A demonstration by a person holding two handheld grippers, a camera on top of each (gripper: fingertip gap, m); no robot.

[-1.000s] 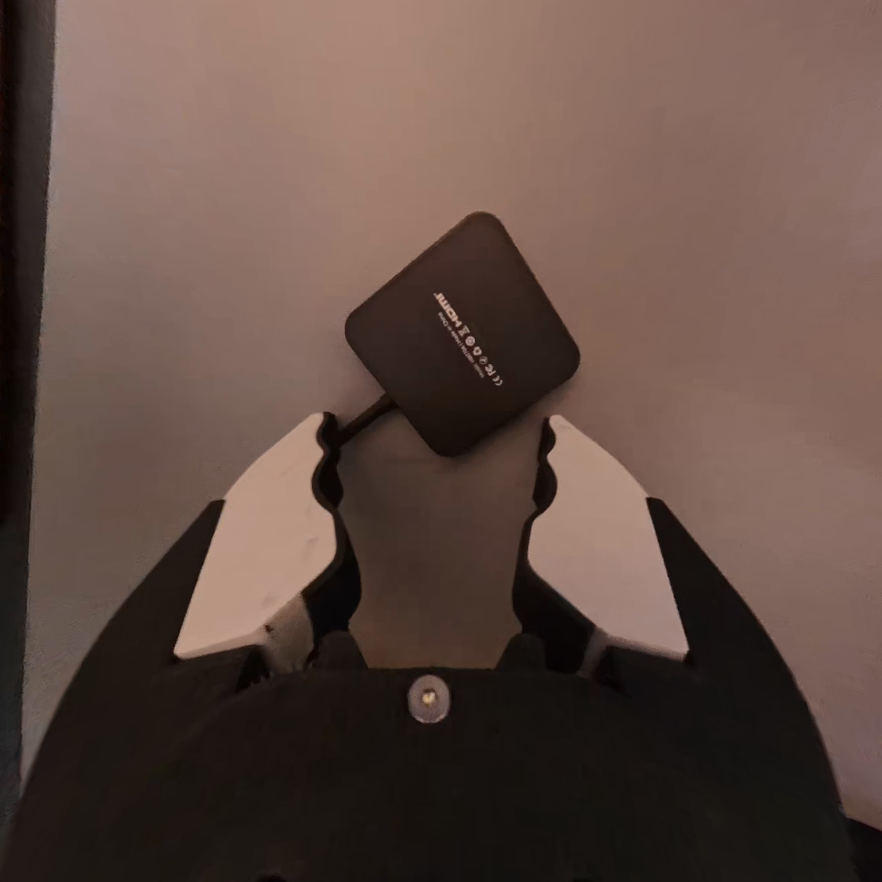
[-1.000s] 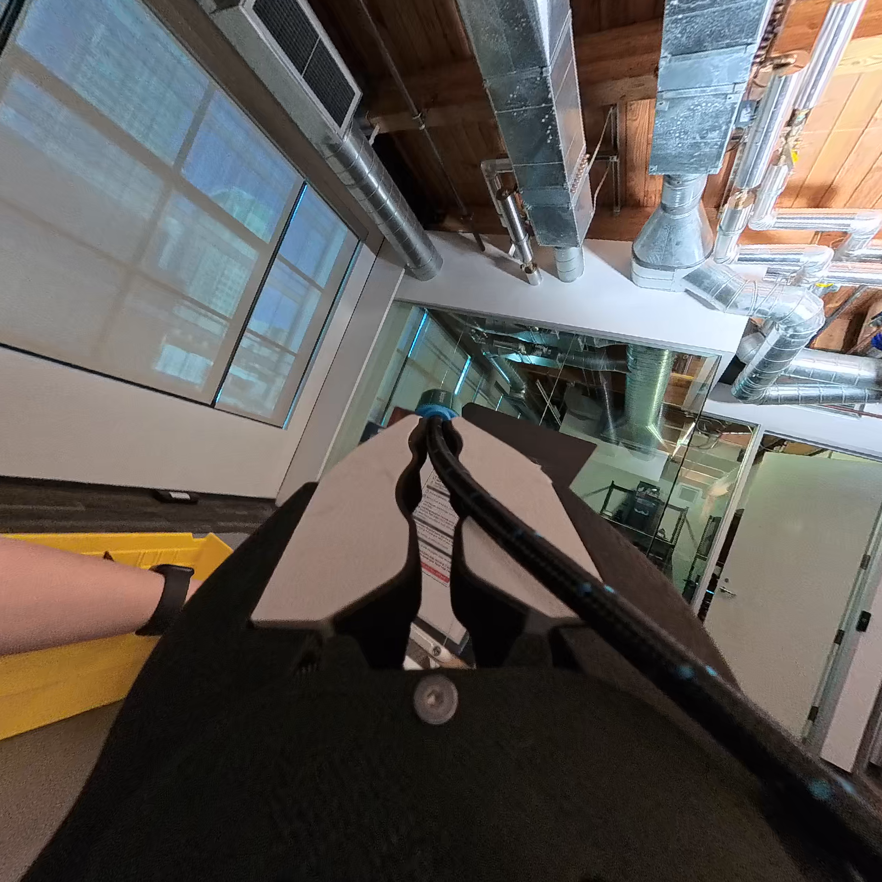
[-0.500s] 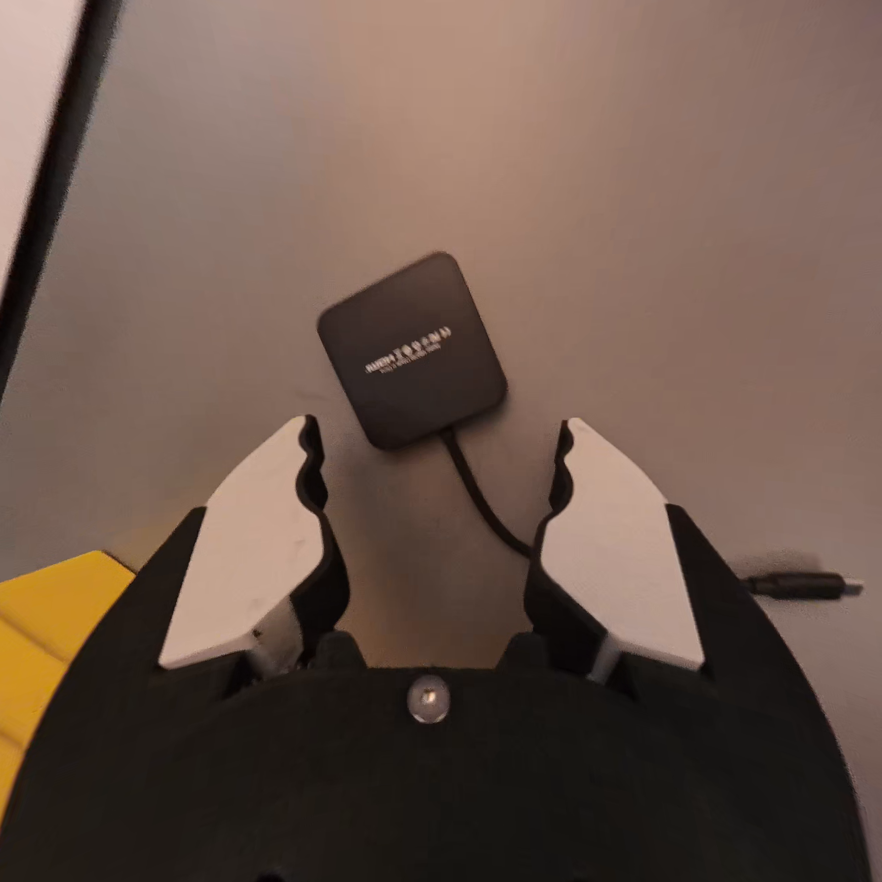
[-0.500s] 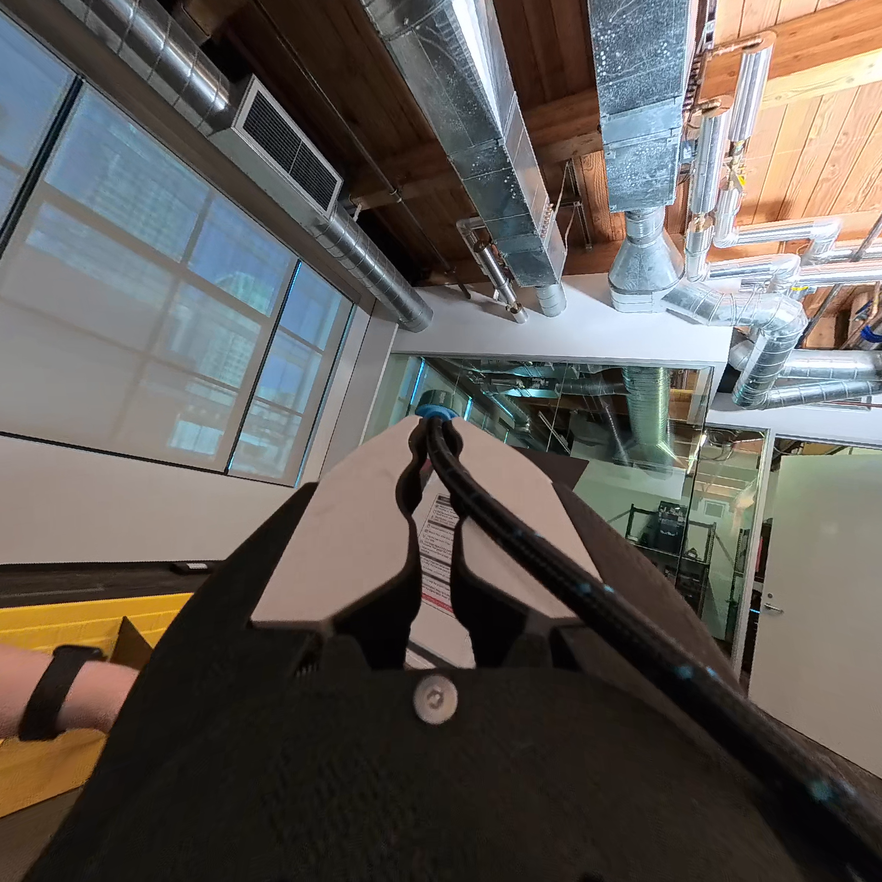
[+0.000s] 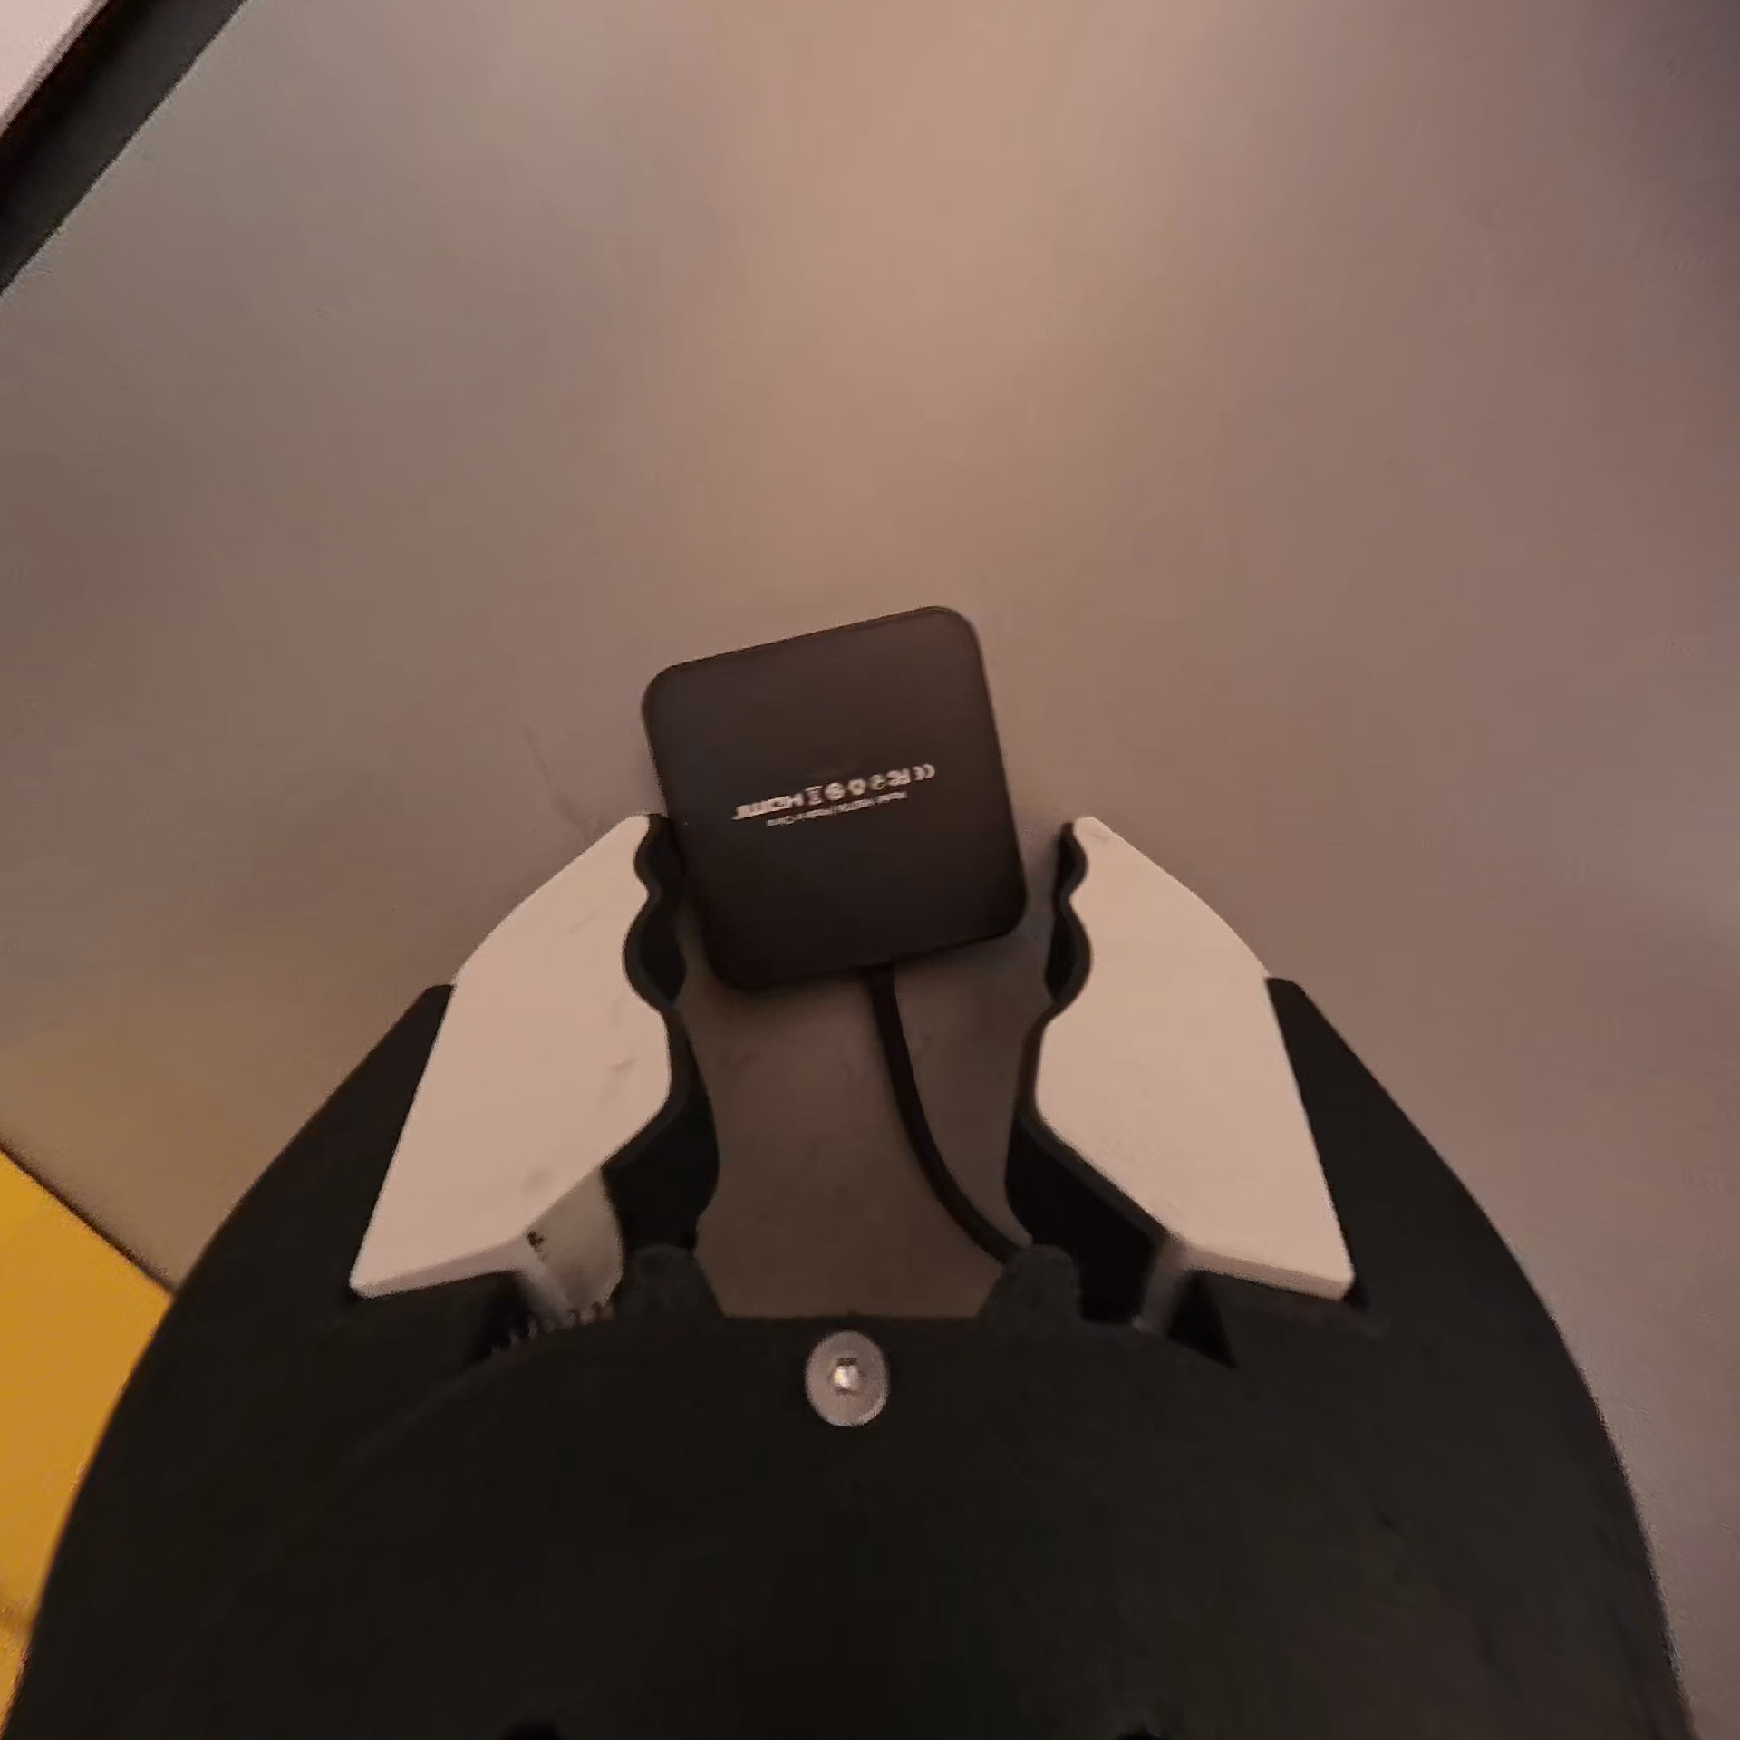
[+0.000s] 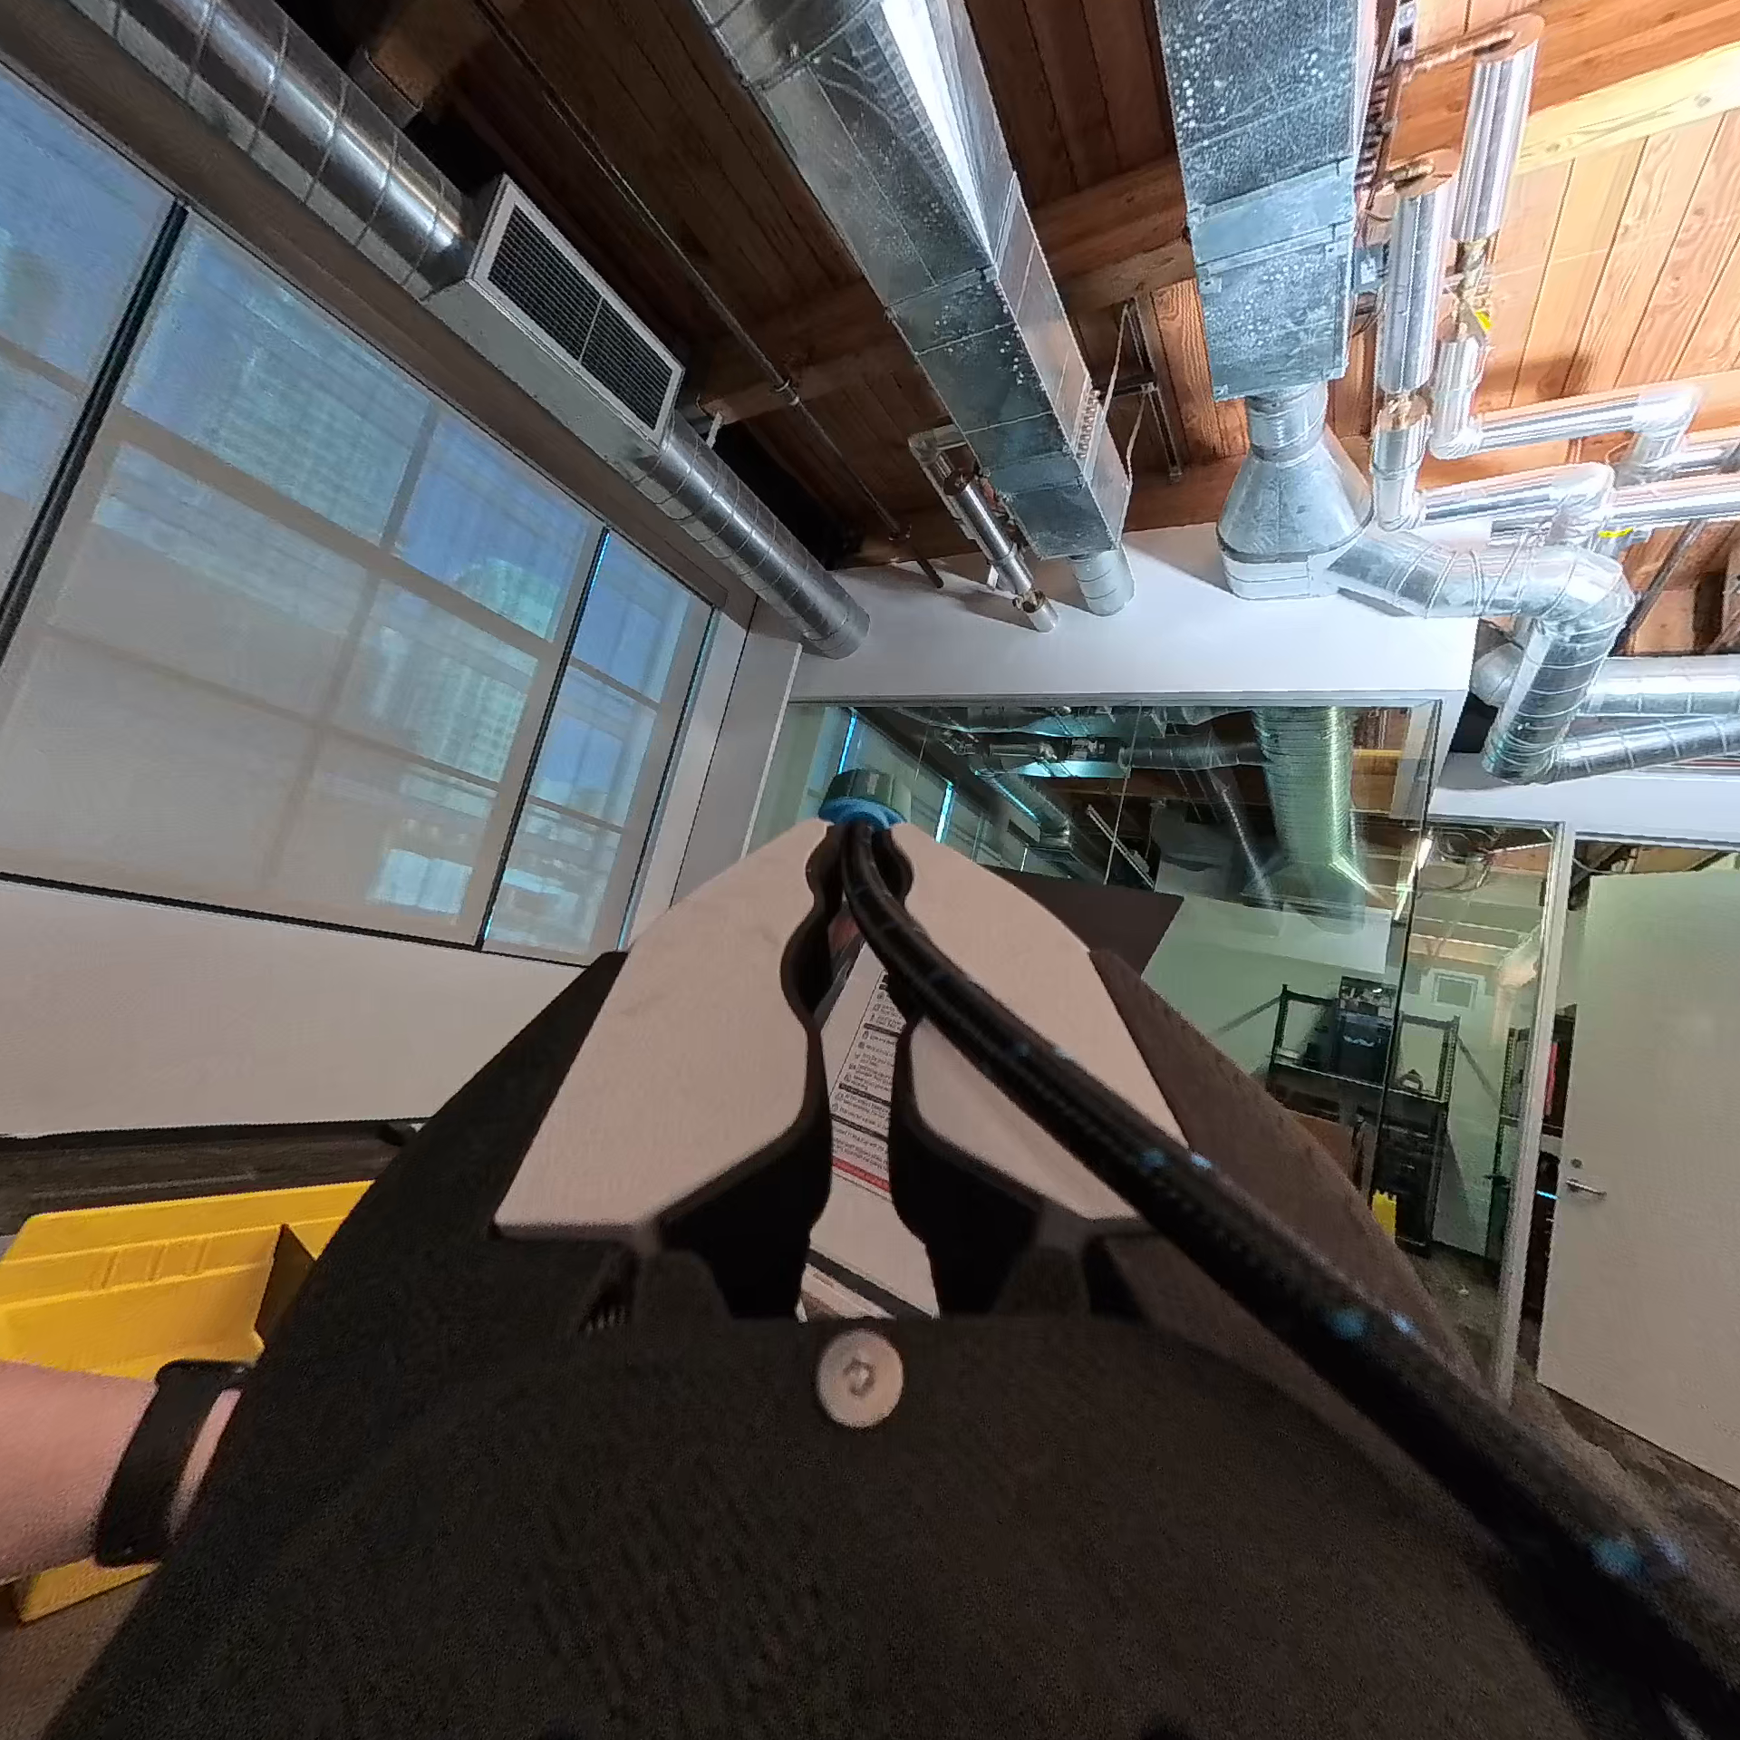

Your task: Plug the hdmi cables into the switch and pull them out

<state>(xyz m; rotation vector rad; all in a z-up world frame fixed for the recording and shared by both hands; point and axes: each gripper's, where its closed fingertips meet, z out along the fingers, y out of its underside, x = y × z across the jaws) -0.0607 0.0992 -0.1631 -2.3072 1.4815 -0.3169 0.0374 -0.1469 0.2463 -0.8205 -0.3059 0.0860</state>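
The black square HDMI switch (image 5: pixel 833 796) lies flat on the grey table (image 5: pixel 847 330) in the left wrist view, its thin black lead (image 5: pixel 918 1102) running back toward the gripper base. My left gripper (image 5: pixel 861 833) is open, its white fingers either side of the switch's near half, the left finger close against its edge. In the right wrist view my right gripper (image 6: pixel 859 833) is shut on a black braided HDMI cable (image 6: pixel 1083 1064) just behind its blue-ringed plug (image 6: pixel 852 796), and points up toward the ceiling.
A yellow bin shows at the lower left in the left wrist view (image 5: pixel 56 1318) and in the right wrist view (image 6: pixel 132 1271). A person's forearm with a black wristband (image 6: pixel 160 1459) is at the left. The table's dark edge (image 5: pixel 85 141) runs along the top left. The tips of one gripper are about 50 centimetres away from the tips of the other.
The left gripper has swung round and moved forward, so the switch now sits between its fingertips with the lead pointing back. The right gripper still holds the cable and has tilted slightly.
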